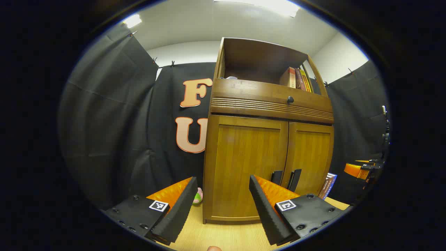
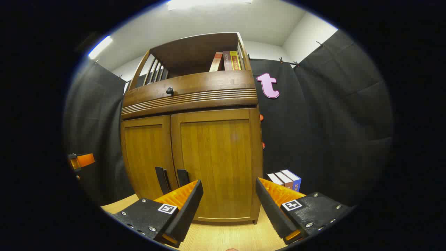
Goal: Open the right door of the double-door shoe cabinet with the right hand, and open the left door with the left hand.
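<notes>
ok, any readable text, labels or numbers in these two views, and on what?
None can be read.
Spines of the books on the cabinet's top shelf: printing too small and blurred.
Books on the floor beside the shoe cabinet: spine marks too small to read.
Square tags on the left hand-held gripper and right hand-held gripper: black-and-white patterns, no words.

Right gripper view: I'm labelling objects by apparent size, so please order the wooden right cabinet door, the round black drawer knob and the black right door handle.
1. Wooden right cabinet door, clearly largest.
2. Black right door handle.
3. Round black drawer knob, smallest, though it sits higher and possibly farther.
</notes>
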